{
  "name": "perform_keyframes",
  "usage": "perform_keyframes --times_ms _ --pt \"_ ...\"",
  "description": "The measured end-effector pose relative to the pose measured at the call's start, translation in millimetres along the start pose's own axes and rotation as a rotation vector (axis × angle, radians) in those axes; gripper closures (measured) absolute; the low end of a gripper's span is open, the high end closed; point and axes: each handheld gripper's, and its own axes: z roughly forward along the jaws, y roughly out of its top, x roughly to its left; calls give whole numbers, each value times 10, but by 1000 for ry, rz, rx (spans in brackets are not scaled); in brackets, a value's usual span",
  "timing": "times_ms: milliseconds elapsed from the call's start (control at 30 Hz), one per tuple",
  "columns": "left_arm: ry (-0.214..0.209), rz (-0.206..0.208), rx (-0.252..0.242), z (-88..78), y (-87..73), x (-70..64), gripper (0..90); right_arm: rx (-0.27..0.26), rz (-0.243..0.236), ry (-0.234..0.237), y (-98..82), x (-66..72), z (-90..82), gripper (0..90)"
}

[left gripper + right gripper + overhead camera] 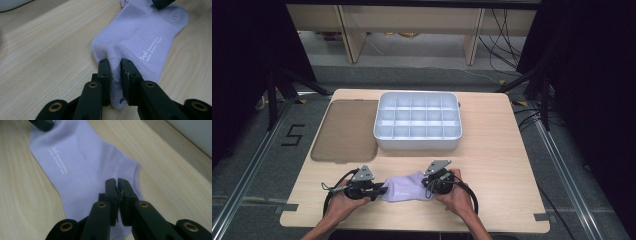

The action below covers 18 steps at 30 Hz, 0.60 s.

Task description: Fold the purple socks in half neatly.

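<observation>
From above I see the lilac sock (404, 187) flat on the tabletop (492, 150), near edge, between my left tool (379, 190) and right tool (428, 184). The left tool's (115, 62) camera shows it pinching a fold of sock. The right tool (117, 181) is clamped on the other end.

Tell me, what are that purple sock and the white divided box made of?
The sock looks like soft, matte knit fabric: it puckers where the left gripper pinches it. The box seems to be smooth moulded plastic with a slight sheen, though I can't be sure.
</observation>
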Motion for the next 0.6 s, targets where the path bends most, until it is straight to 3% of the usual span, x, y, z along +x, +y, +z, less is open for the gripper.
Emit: perform_keyframes --times_ms 33,67,133,200,300,333,367,400,467,600 --pt "-3 10 3 -18 6 -13 794 -37 -5 18 37 55 -29 876" --pt "-3 10 3 -18 6 -13 797 -37 -5 18 37 55 -29 876" --pt "-14 -13 -16 -24 14 -36 798 -73 -30 36 90 145 -36 891" --pt "-13 1 -9 -62 26 -47 799 -57 -53 75 141 269 3 900" --pt "-23 -15 -33 -77 38 -73 801 0 -108 95 164 372 156 900" --pt "-23 0 -28 -91 43 -62 801 18 -111 94 165 384 198 900" --pt "-20 14 -22 -116 47 -51 802 20 -82 94 170 401 201 900" --pt "-24 -13 -32 -122 46 -65 802 14 -89 97 182 437 216 900" --pt "-34 6 -27 -172 50 -49 801 29 -76 115 181 488 208 900" --pt "-39 -4 -35 -294 24 -69 800 4 -105 147 195 570 236 900"
